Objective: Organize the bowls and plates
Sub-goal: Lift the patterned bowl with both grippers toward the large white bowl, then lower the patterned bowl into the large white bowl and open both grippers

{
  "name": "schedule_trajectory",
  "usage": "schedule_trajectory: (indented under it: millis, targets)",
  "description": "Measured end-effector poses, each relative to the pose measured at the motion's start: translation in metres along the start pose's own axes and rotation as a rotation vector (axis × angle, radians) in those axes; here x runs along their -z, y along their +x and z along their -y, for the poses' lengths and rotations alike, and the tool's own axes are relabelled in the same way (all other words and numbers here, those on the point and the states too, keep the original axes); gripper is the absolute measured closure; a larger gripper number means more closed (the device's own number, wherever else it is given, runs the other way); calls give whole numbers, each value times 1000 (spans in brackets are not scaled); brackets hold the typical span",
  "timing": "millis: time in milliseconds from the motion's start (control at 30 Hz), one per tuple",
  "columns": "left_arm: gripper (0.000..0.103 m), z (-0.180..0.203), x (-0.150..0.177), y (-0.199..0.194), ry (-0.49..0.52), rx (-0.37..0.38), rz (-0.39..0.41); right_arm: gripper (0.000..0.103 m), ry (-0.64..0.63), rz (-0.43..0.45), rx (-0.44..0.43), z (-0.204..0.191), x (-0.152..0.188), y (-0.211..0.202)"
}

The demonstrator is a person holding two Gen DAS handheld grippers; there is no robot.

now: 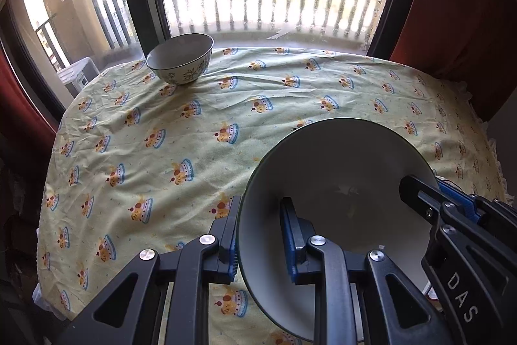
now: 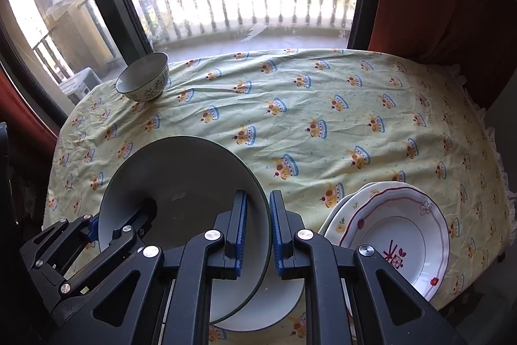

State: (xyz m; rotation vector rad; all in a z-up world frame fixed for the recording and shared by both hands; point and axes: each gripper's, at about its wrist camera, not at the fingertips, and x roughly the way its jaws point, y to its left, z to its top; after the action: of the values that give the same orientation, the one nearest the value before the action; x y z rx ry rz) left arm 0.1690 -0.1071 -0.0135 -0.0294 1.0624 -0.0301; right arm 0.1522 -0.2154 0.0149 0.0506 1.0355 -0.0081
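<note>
- A large grey-white ceramic bowl with a dark rim (image 1: 339, 170) is held tilted above the counter's yellow crown-print cloth (image 1: 168, 131).
- The left gripper (image 1: 260, 235) has its jaws nearly closed on the bowl's left rim.
- The right gripper (image 2: 258, 228) has its jaws pinching the opposite rim.
- A small floral bowl (image 1: 181, 60) stands at the far left.

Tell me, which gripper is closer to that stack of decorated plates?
Right. The right gripper grips the big bowl's rim beside the decorated plates; the left gripper holds the bowl's opposite rim.
</note>
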Motion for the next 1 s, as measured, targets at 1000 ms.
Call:
schedule_trajectory:
  millis: [1000]
  targets:
    - [83,19,49,37,-120,-58,-133,86,-86,-122,-58,25,39,42]
